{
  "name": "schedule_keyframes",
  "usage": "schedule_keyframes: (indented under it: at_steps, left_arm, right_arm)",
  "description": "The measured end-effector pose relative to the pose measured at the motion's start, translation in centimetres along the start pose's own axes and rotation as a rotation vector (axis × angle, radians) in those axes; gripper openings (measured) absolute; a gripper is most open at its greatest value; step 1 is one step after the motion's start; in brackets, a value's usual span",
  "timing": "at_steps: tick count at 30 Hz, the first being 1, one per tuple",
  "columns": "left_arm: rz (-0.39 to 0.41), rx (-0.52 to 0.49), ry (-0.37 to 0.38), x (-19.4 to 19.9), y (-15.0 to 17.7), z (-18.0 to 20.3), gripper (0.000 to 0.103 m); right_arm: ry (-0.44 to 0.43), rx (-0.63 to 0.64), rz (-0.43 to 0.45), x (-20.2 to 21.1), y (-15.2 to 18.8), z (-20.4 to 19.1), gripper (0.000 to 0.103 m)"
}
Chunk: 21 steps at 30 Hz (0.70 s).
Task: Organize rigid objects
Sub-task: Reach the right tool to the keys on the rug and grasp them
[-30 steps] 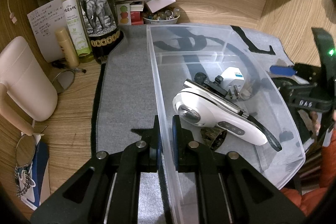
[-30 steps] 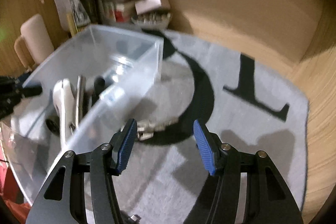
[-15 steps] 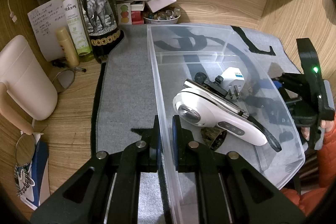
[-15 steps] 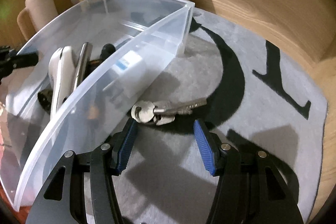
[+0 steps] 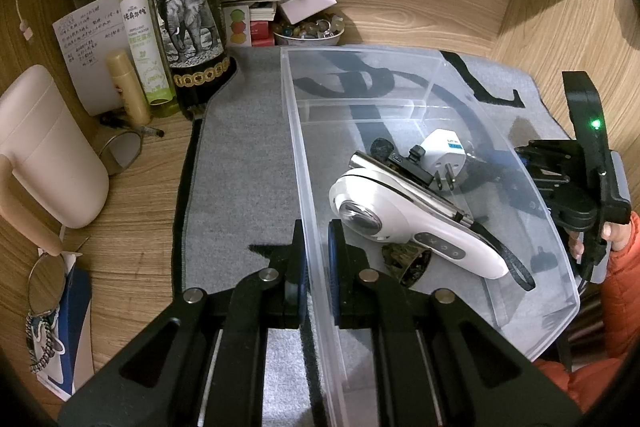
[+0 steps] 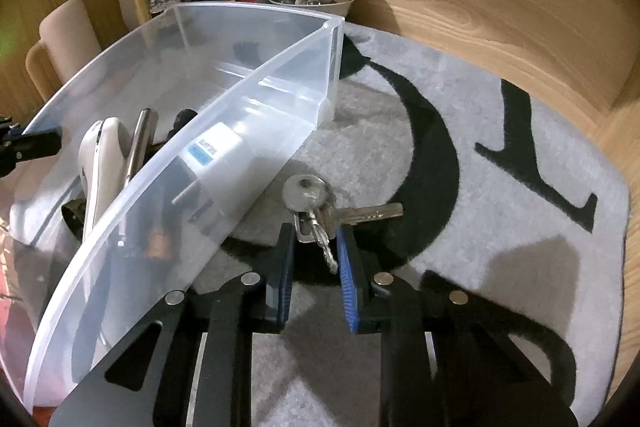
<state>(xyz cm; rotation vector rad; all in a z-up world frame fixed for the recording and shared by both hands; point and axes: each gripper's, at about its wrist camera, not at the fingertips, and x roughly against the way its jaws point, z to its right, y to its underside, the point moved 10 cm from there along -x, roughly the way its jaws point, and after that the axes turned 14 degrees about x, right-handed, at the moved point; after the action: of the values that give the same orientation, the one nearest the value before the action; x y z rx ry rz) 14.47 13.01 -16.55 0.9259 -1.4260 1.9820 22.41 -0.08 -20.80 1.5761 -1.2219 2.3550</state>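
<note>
A clear plastic bin (image 5: pixel 304 131) (image 6: pixel 256 83) stands on a grey mat. My left gripper (image 5: pixel 316 251) is shut on the bin's near left wall. Inside lie a white handheld device (image 5: pixel 404 215), a white plug adapter (image 5: pixel 444 149) and a small dark ring-shaped object (image 5: pixel 408 261). A bunch of silver keys (image 6: pixel 316 203) lies on the mat just right of the bin. My right gripper (image 6: pixel 314 251) has closed around the lower end of the keys, its blue pads (image 6: pixel 346 267) close on either side. In the left wrist view the right gripper (image 5: pixel 568 179) shows beyond the bin's right wall.
A dark wine bottle (image 5: pixel 188 15), green spray bottle (image 5: pixel 142 31), small beige bottle (image 5: pixel 128 87), papers and a bowl of beads (image 5: pixel 308 31) crowd the back left. A beige mug (image 5: pixel 44 147) stands at left. Wooden walls enclose the desk. The grey mat (image 6: pixel 500 187) extends right.
My right gripper moved forward and down to the keys and narrowed its jaws around them. The left gripper and the bin stayed still.
</note>
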Motion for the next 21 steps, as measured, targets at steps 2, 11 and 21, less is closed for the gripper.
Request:
schedule_keyframes:
  at_steps: [2, 11, 21]
  left_arm:
    - [0.000, 0.001, 0.000, 0.0, 0.0, 0.0, 0.008]
    - [0.000, 0.002, 0.002, 0.0, 0.0, 0.0, 0.008]
    - [0.000, 0.002, 0.002, 0.0, 0.0, -0.1, 0.008]
  right_arm:
    - [0.006, -0.001, 0.002, 0.3, 0.2, 0.0, 0.019]
    - [0.035, -0.022, 0.028, 2.7, 0.9, 0.7, 0.009]
    - [0.013, -0.036, -0.019, 4.2, 1.9, 0.5, 0.024]
